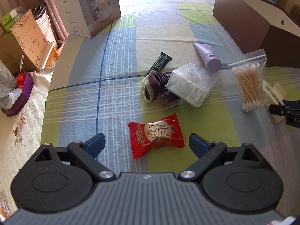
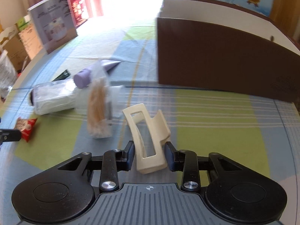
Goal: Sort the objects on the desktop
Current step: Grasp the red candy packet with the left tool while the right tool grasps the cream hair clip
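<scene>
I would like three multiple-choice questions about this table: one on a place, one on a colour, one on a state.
1. Where is the red candy packet?
A. inside the brown box
B. on the cloth before the left hand-held gripper
C. under the cotton swab bag

2. The capped tube is:
A. lilac
B. orange
C. black

3. The right hand-held gripper is:
A. wide open, empty
B. out of view
C. closed on the cream hair claw

Answers: B, it lies between the open fingers; A, pale purple body and cap; C, both pads press the claw.
</scene>
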{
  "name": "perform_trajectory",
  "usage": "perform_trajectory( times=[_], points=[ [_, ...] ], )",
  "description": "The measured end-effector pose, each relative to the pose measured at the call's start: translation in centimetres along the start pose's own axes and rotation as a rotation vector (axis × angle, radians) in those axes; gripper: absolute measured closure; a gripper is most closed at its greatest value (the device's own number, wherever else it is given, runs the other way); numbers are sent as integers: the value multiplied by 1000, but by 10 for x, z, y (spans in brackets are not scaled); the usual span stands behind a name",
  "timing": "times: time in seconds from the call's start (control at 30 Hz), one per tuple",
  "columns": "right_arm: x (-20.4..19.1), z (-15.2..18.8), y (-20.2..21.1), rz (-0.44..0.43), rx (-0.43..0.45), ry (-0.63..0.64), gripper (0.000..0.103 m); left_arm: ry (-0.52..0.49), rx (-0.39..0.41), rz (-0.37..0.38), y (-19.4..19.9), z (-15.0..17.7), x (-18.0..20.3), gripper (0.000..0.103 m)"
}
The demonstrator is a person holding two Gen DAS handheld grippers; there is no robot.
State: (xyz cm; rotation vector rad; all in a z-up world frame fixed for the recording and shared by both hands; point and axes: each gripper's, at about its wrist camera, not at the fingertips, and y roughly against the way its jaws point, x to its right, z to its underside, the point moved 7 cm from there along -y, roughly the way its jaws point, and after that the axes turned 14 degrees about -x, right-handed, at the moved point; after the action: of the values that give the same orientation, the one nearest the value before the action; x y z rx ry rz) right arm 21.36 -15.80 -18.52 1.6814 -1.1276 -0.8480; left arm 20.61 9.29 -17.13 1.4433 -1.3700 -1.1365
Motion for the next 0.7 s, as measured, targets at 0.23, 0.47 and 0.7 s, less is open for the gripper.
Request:
perform_trajectory(
  times=[0.23, 0.47, 0.7],
  points=[
    [29, 2, 5, 46, -9, -72, 71, 3, -26, 17, -17, -6, -1, 19],
    [44, 6, 8, 65, -23, -96, 71, 38, -37, 52, -31, -9, -3, 55],
    [44, 8, 13, 60, -13, -83, 52, 88, -3, 101, -26, -14, -10, 47]
  ],
)
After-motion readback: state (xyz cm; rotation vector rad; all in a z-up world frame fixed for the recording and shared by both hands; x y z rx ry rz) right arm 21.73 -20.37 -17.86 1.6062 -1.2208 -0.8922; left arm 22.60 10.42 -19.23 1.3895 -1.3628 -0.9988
